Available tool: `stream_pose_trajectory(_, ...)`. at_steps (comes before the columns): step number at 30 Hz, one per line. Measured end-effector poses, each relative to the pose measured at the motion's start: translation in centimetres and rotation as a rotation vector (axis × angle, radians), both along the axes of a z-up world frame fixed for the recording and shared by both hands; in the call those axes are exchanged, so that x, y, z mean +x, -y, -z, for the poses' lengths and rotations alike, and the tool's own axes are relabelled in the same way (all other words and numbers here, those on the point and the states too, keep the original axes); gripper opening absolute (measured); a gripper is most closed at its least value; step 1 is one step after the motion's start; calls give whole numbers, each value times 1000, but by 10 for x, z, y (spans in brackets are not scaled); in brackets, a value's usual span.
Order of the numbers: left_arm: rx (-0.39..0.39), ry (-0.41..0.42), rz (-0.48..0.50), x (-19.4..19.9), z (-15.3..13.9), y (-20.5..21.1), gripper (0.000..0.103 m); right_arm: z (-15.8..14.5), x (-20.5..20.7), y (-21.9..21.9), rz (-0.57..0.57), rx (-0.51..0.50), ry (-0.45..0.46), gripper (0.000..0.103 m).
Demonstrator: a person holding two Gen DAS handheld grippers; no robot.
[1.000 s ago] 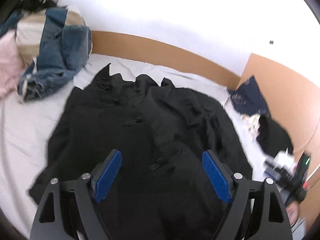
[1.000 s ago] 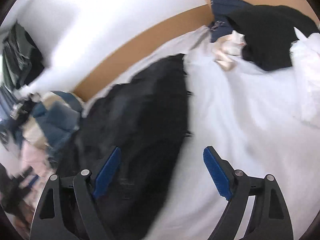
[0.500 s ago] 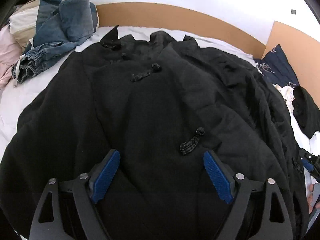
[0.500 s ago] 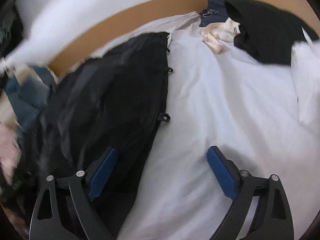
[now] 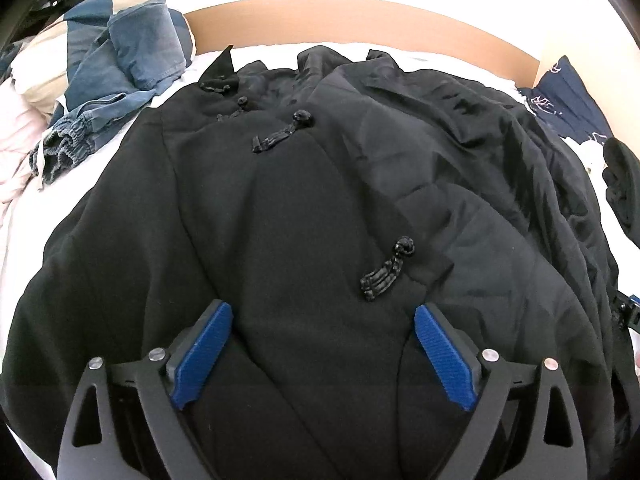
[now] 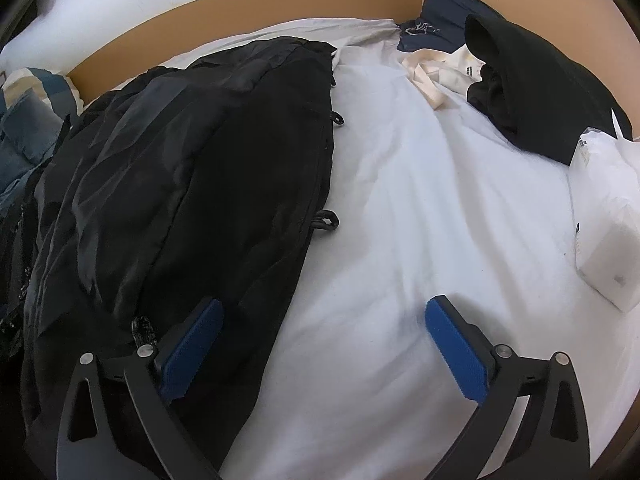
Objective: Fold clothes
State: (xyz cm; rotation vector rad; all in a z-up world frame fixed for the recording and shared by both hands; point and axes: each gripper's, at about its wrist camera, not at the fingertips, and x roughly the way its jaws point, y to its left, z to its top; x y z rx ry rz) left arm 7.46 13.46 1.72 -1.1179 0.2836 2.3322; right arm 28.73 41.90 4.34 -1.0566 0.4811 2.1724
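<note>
Your left tongs (image 5: 322, 354) are hanging wide open over the black coat with knotted cord toggle fastenings (image 5: 288, 208), gripping nothing; both blue ribbed pads (image 5: 202, 354) are sitting just above the fabric. The coat is lying spread across the white bed sheet (image 6: 420, 208), collar pointing toward the tan wooden headboard (image 5: 360, 20), with one front panel turned back so its shiny quilted lining (image 5: 460, 184) is showing.

Your right tongs (image 6: 320, 354) are also gaping open and empty, straddling the coat's front edge: the left pad is over black cloth, the right pad over bare sheet. Two cord loops (image 6: 326, 220) are sticking out from that edge onto the sheet.

On the loop side of the coat, a broad stretch of sheet is lying free, reaching as far as a white soft pack of tissues (image 6: 600, 220). Beyond it, nearer the headboard, a crumpled black garment (image 6: 532, 80), a cream cloth (image 6: 428, 76) and a navy printed fabric (image 6: 444, 16) are crowding the corner. On the coat's opposite side, a heap of blue denim and striped clothing (image 5: 120, 68) is pressing close to its shoulder, leaving only a narrow strip of sheet.

Small print on the tissue pack is showing, but you cannot read it.
</note>
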Motion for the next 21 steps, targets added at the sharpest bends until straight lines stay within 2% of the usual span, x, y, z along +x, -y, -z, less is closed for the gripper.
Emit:
stream_pose_trajectory(10,24,18,33,3,1,5,99,-1,-1,4,-1,3,8,103)
stream_pose_trajectory(21,3,13,36,4,1,2,100,-2,0,4,-4,-2,3,103)
